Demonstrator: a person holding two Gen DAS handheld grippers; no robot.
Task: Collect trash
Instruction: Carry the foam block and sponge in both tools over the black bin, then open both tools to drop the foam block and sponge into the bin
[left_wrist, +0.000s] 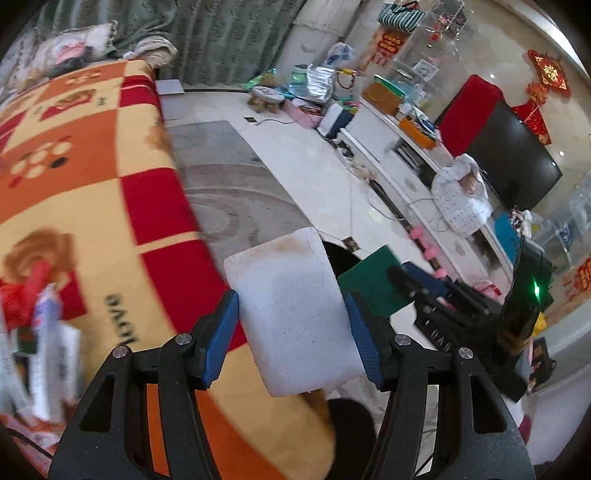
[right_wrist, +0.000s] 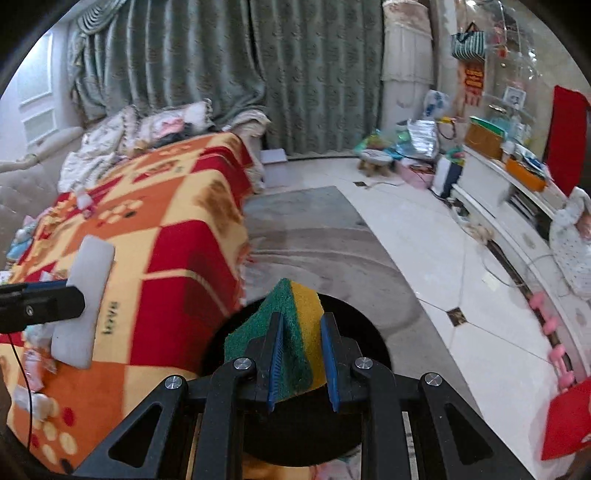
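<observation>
My left gripper (left_wrist: 293, 299) is shut on a white foam block (left_wrist: 291, 314), with the blue pads pressing on its two sides. In the right wrist view the same block (right_wrist: 88, 295) hangs over the blanket, held by the left gripper (right_wrist: 70, 290). My right gripper (right_wrist: 302, 319) is shut on a green and yellow scouring sponge (right_wrist: 295, 332). Directly under the sponge is a round black bin (right_wrist: 369, 332). In the left wrist view the green sponge (left_wrist: 369, 284) and the right gripper (left_wrist: 406, 280) sit just right of the white block.
A sofa under an orange, red and yellow checked blanket (right_wrist: 166, 240) fills the left, with wrappers (left_wrist: 44, 332) lying on it. A grey rug (right_wrist: 314, 229) and pale tiled floor (right_wrist: 424, 258) lie ahead. A white TV cabinet (right_wrist: 517, 229), pink dumbbells (right_wrist: 550, 325) and a small stool (right_wrist: 375, 158) stand at the right.
</observation>
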